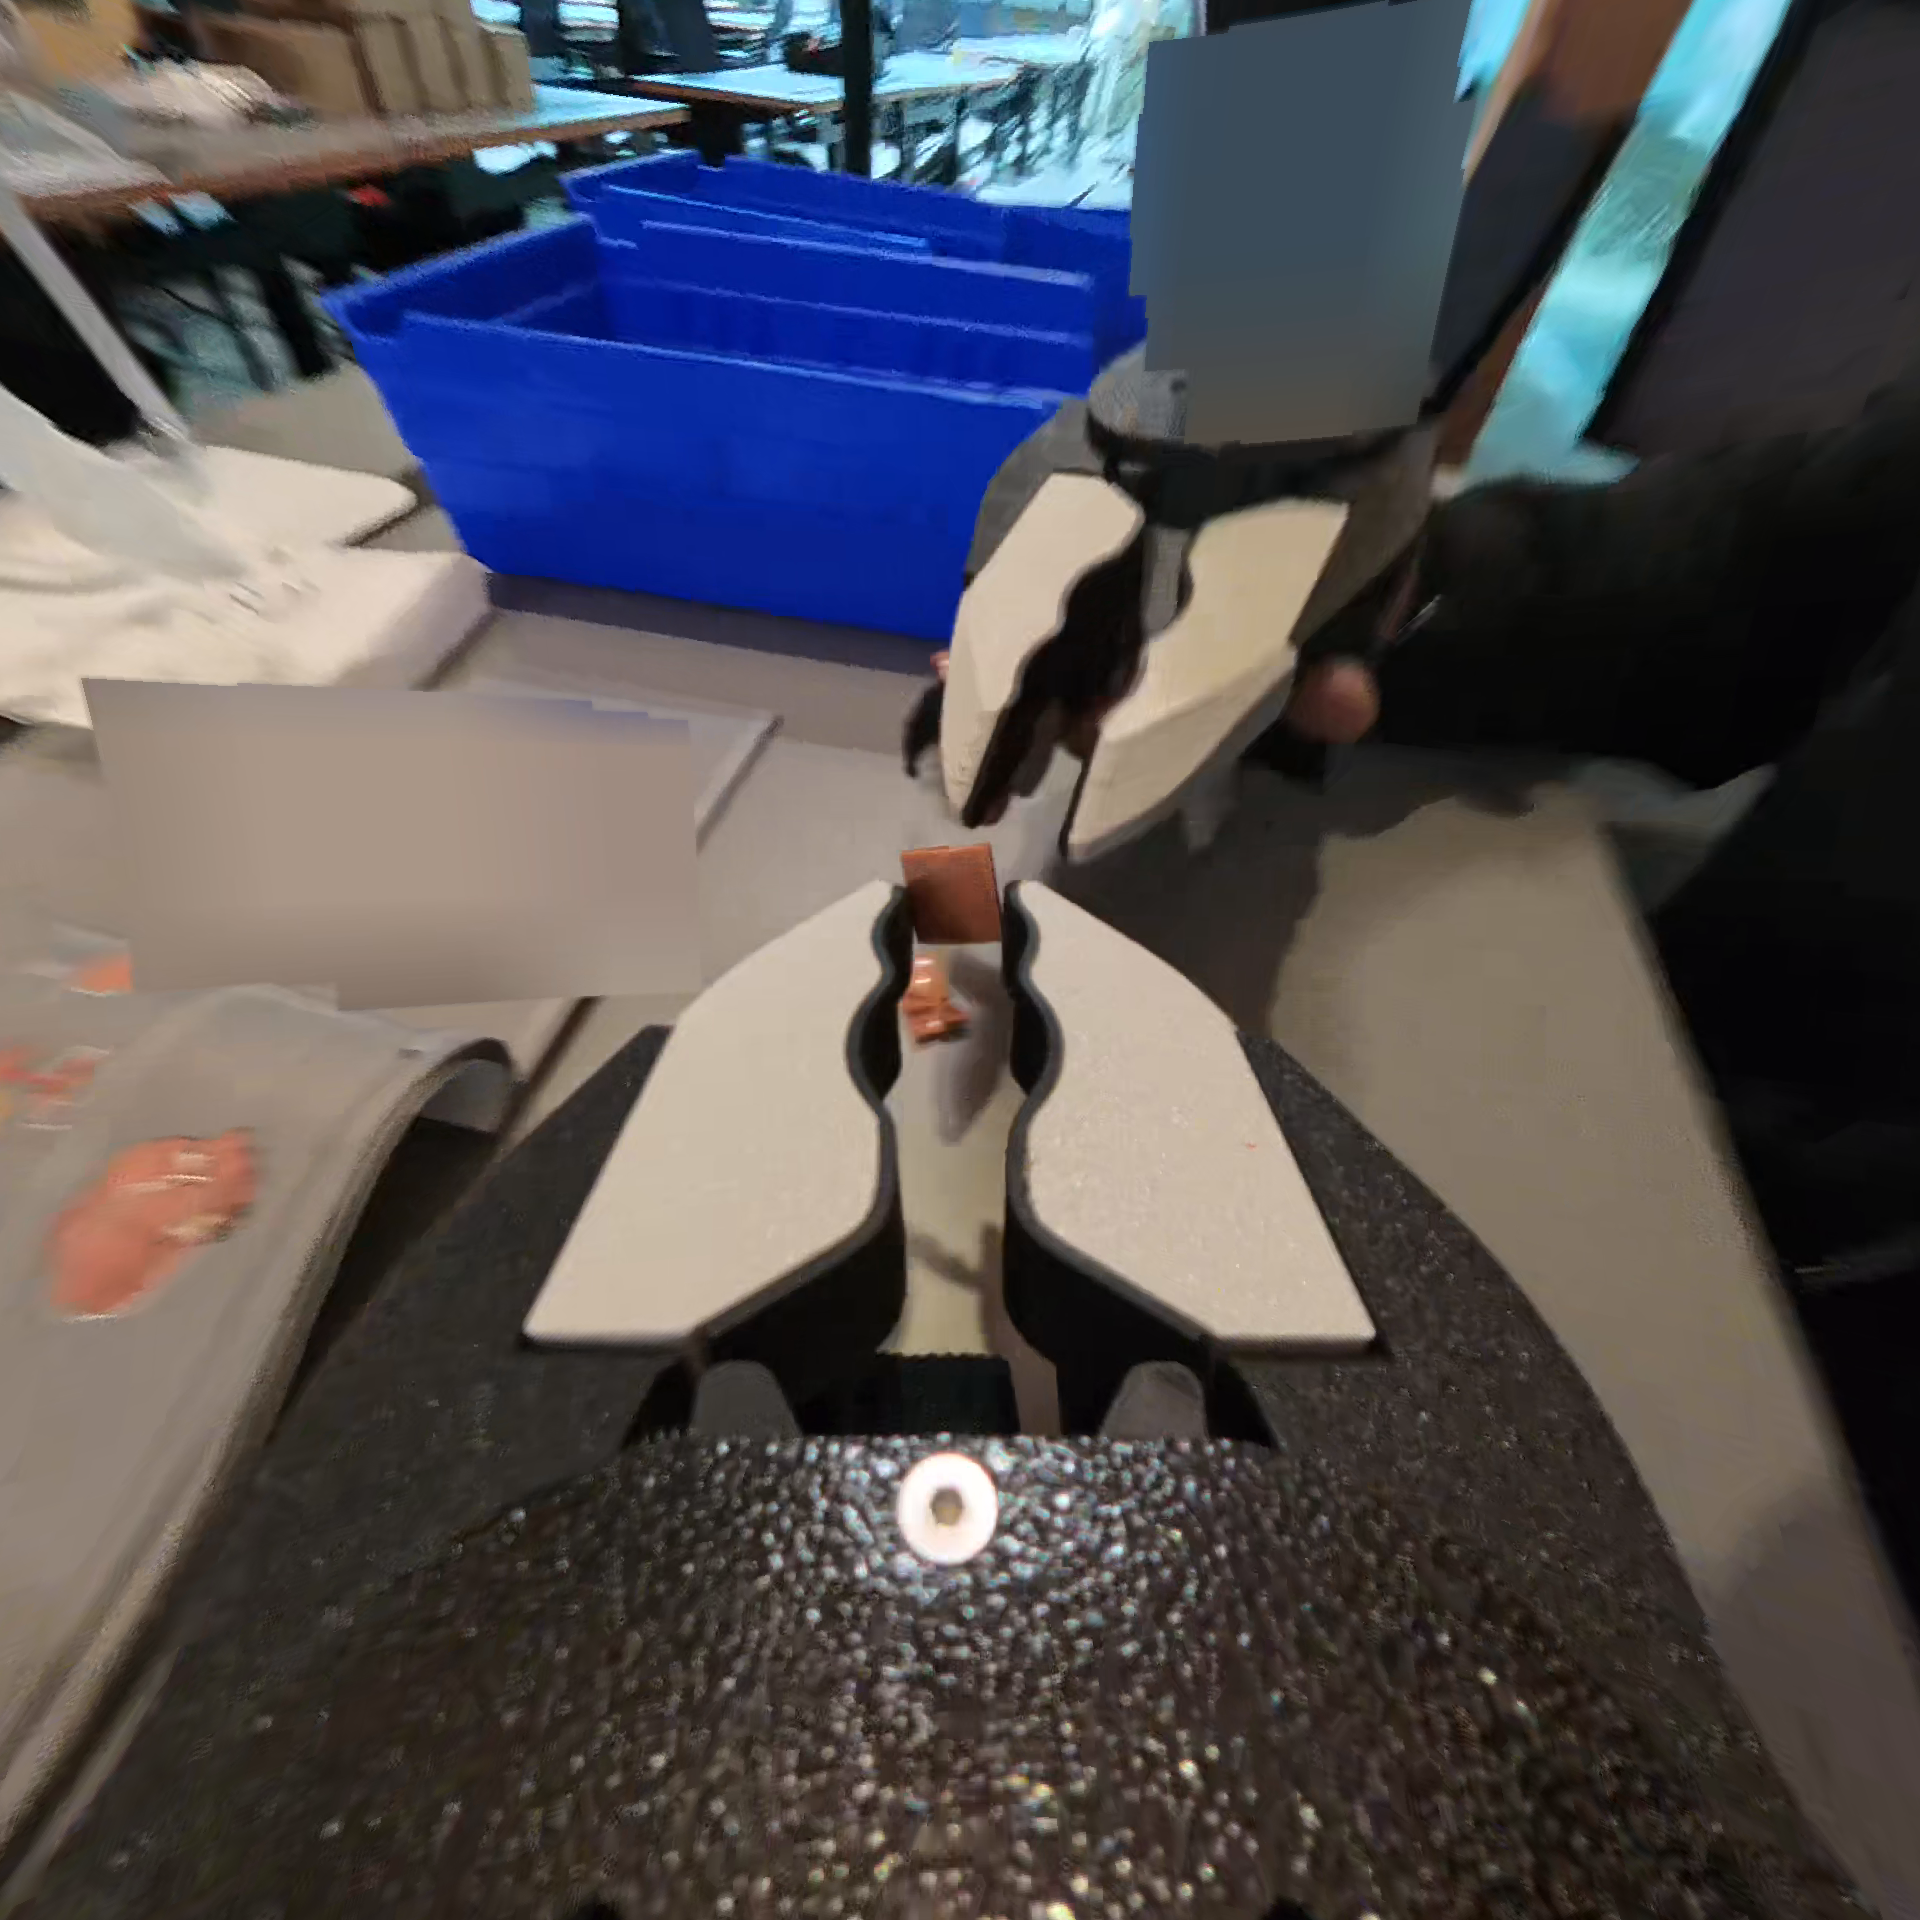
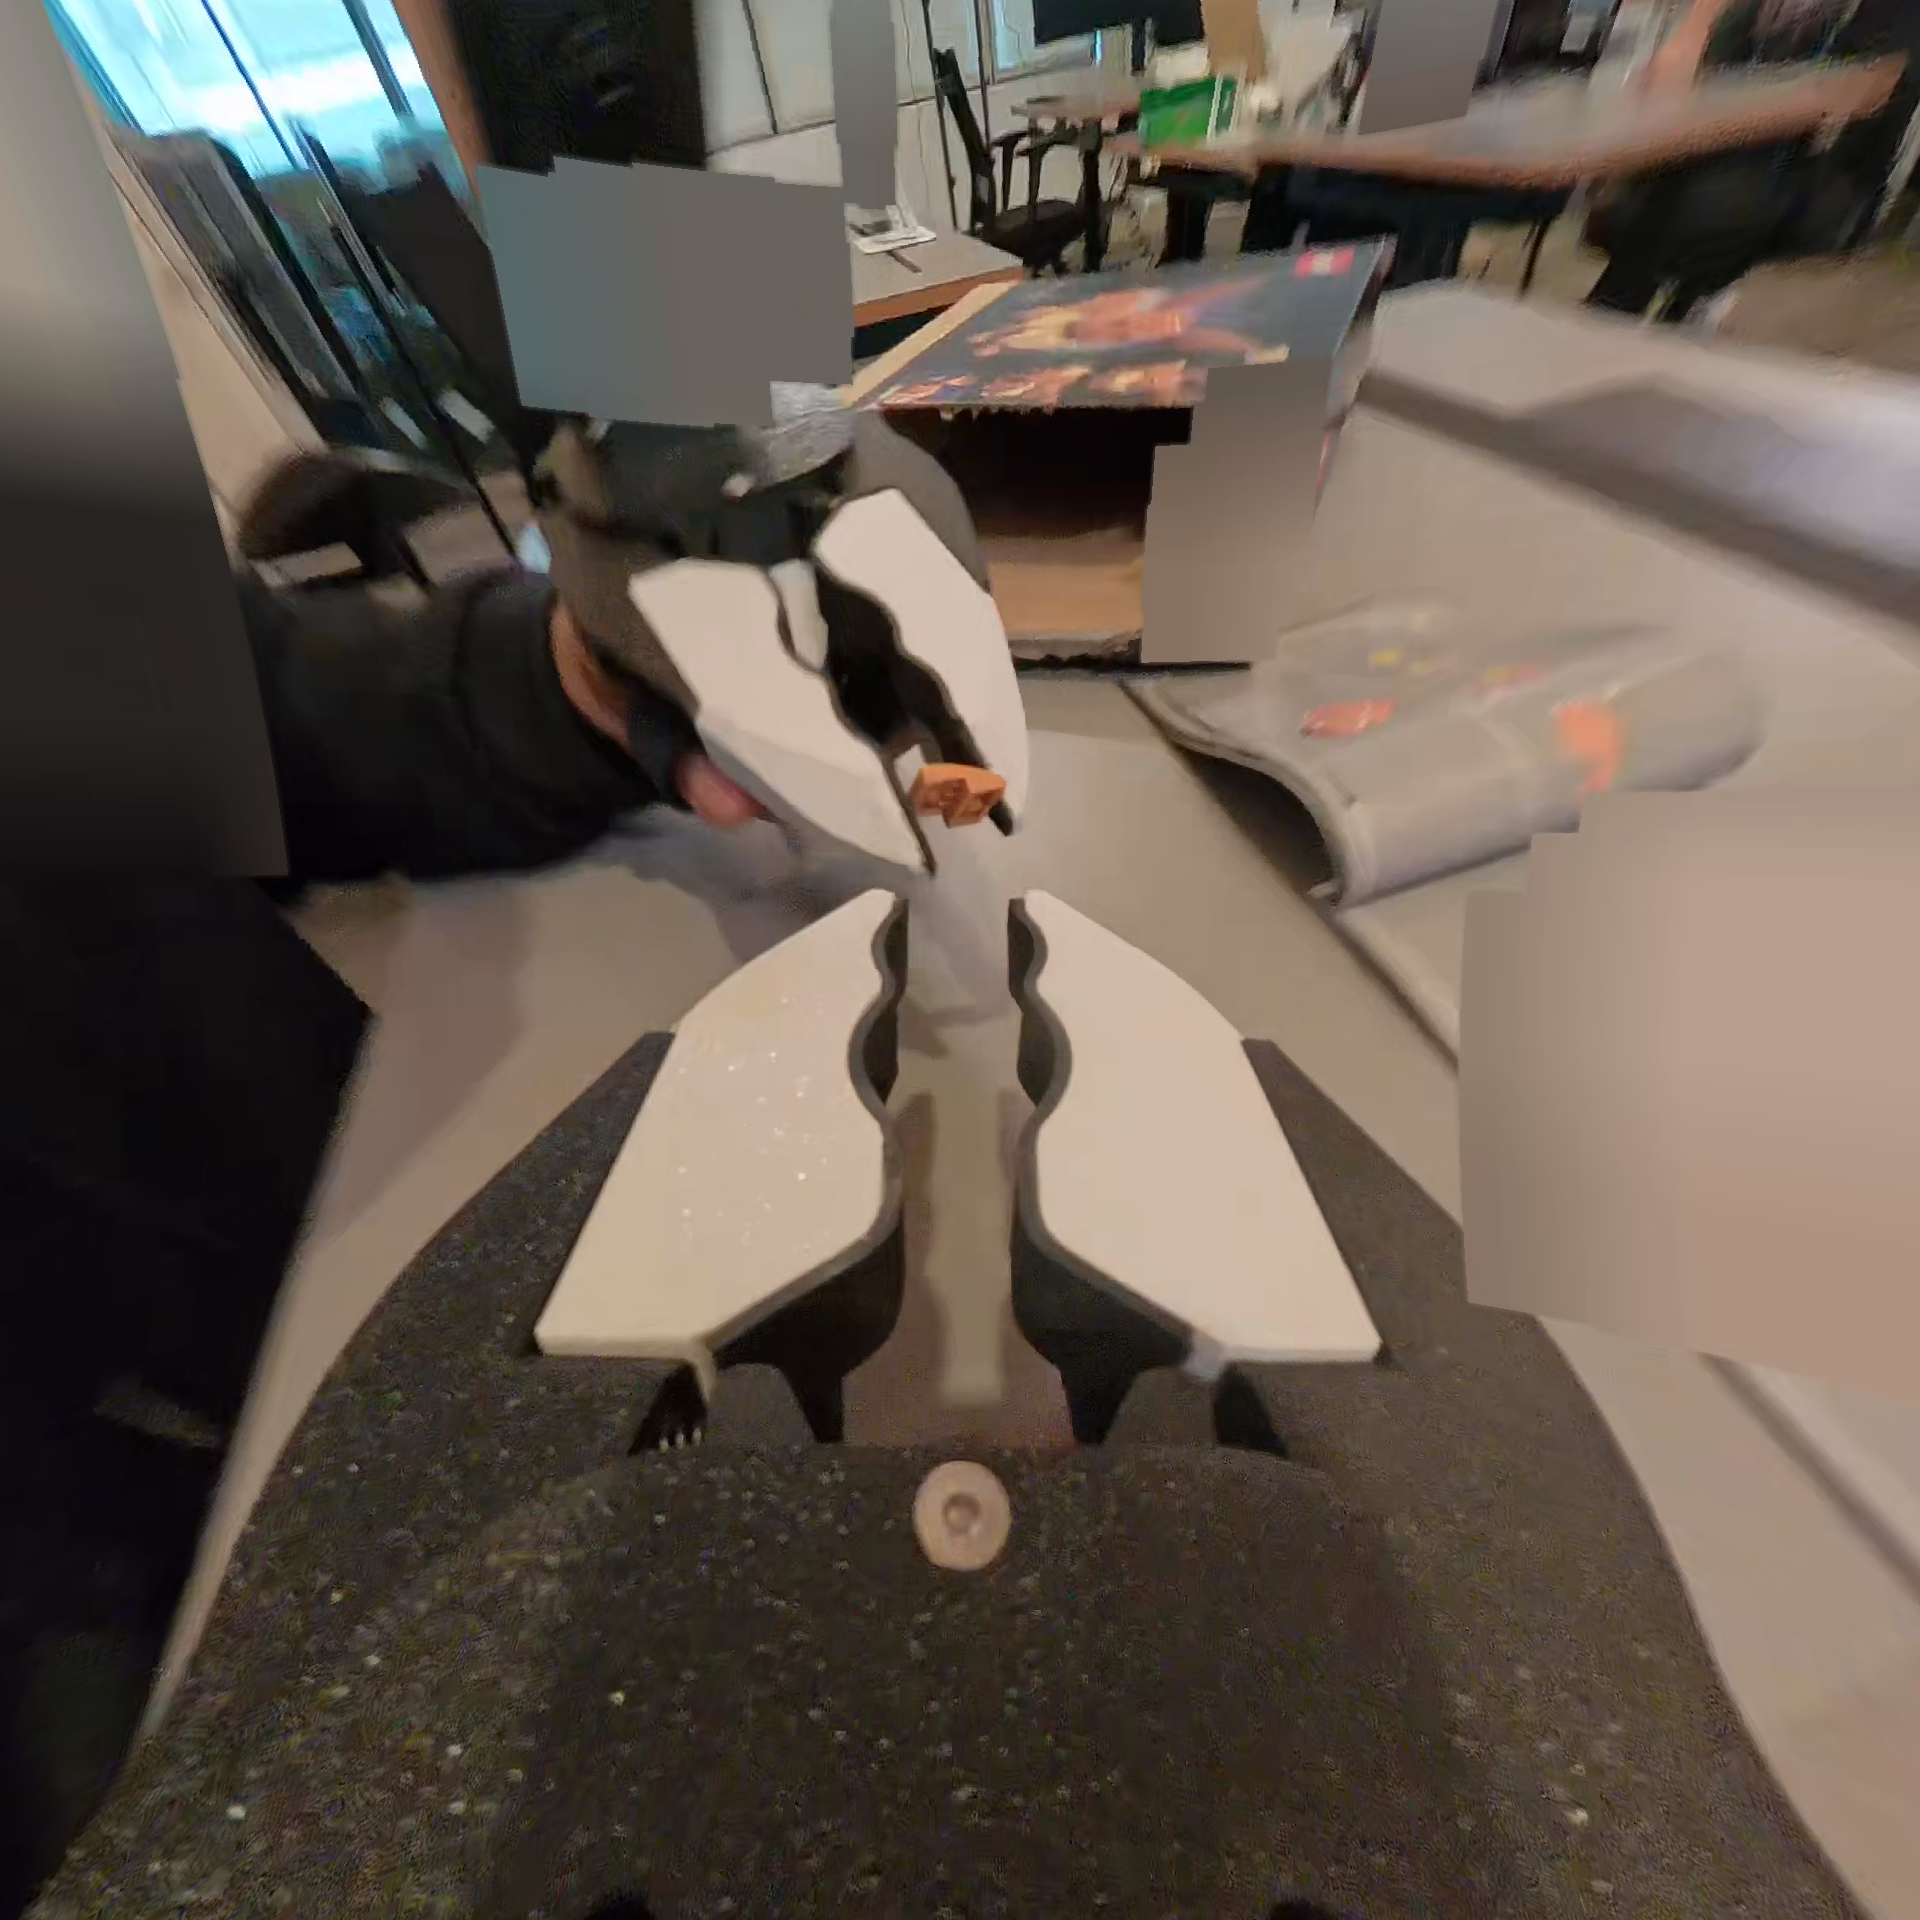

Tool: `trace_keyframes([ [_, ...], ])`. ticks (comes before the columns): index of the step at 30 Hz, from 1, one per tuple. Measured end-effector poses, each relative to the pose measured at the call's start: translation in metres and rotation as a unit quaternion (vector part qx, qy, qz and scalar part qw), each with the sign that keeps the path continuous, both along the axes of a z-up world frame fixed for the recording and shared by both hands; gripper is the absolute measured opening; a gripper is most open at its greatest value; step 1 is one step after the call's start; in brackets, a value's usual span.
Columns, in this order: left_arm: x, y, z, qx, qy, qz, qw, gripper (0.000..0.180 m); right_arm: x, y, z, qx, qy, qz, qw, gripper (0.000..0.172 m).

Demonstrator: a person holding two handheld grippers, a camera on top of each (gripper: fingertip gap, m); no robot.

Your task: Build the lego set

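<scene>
In the left wrist view my left gripper (image 1: 951,906) is shut on a small flat reddish-brown brick (image 1: 948,894), held at the fingertips above the grey table (image 1: 1403,1039). The right wrist view shows that brick (image 2: 958,795) as orange-brown between the left gripper's tips (image 2: 961,821). A second small brown piece (image 1: 930,1003) lies on the table under my left fingers. My right gripper (image 2: 951,914) faces the left one, tips close together. A pale, whitish translucent piece (image 2: 951,961) fills the gap between its pads. In the left wrist view the right gripper (image 1: 1023,805) hangs just beyond the brown brick.
Stacked blue crates (image 1: 727,416) stand at the back. An open booklet (image 1: 156,1195) lies beside the left gripper and also shows in the right wrist view (image 2: 1455,748). A cardboard box with a colourful lid (image 2: 1143,332) stands behind. White bags (image 1: 208,582) lie far left. My two grippers' fingertips are within a few centimetres of each other.
</scene>
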State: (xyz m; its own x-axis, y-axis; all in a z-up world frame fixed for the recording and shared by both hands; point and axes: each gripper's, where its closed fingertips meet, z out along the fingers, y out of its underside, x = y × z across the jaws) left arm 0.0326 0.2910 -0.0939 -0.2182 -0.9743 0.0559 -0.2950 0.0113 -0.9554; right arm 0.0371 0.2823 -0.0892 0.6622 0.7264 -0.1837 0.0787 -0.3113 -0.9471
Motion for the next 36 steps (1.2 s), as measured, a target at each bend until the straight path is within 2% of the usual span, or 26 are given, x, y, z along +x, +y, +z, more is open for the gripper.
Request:
trace_keyframes([
  [4,0.003,0.008,-0.008,0.197,0.01,0.045,0.979,0.016,-0.001,0.003,-0.001,-0.104,0.078,-0.012,0.991,0.019],
  [7,0.006,0.007,-0.015,0.284,0.019,0.055,0.957,0.016,-0.002,0.003,-0.005,-0.139,0.096,-0.021,0.985,0.021],
  [14,0.011,0.005,-0.022,0.392,0.023,0.058,0.918,0.016,-0.004,0.006,-0.021,-0.176,0.084,-0.038,0.98,0.025],
  [19,0.012,0.003,-0.024,0.449,0.025,0.055,0.892,0.017,-0.004,0.007,-0.029,-0.183,0.068,-0.043,0.98,0.019],
  [22,0.011,0.005,-0.027,0.459,0.031,0.056,0.886,0.017,-0.005,0.007,-0.03,-0.174,0.059,-0.042,0.982,0.008],
  [26,0.011,0.005,-0.027,0.449,0.029,0.054,0.892,0.017,-0.004,0.008,-0.03,-0.158,0.051,-0.043,0.985,0.007],
  [33,0.005,0.009,-0.022,0.316,0.03,0.045,0.947,0.02,0.01,0.012,-0.021,-0.132,0.06,-0.057,0.988,0.003],
  [36,-0.002,0.018,-0.035,0.226,0.091,0.045,0.969,0.023,0.017,0.015,-0.021,-0.128,0.06,-0.068,0.988,0.003],
])
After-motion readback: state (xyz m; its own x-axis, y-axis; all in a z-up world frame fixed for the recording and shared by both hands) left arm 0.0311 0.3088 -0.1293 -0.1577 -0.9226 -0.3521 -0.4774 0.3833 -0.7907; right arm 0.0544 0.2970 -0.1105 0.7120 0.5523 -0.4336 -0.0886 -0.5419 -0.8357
